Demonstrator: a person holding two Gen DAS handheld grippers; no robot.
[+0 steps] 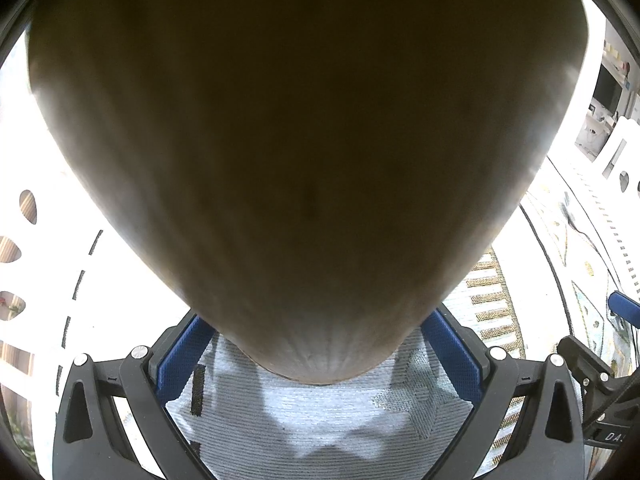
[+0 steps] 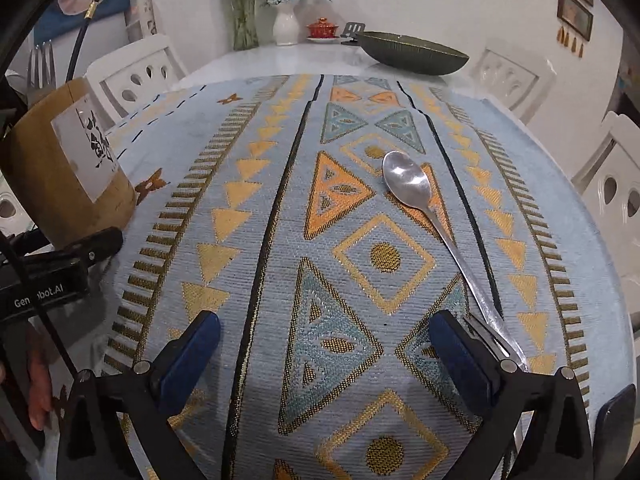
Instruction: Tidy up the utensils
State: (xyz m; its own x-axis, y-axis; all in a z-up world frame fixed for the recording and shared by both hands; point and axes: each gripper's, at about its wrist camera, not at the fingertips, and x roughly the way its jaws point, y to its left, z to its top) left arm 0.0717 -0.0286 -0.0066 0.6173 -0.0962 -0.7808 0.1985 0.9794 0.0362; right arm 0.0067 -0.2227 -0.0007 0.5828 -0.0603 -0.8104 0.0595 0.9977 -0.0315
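Note:
A brown bamboo utensil holder (image 1: 308,152) fills the left wrist view, and my left gripper (image 1: 320,352) is shut on its sides. In the right wrist view the same holder (image 2: 68,168) stands at the left edge of the patterned cloth, with a white label and a fork (image 2: 42,68) standing in it; the left gripper's finger (image 2: 92,246) touches its base. A metal spoon (image 2: 424,200) lies on the cloth, bowl far, handle toward me. My right gripper (image 2: 328,352) is open and empty, its right finger (image 2: 460,356) just left of the spoon's handle end.
A patterned blue and orange table runner (image 2: 280,240) covers the table. A dark green bowl (image 2: 412,54), a white vase with flowers (image 2: 286,24) and a red lidded cup (image 2: 322,28) stand at the far end. White chairs (image 2: 136,68) surround the table.

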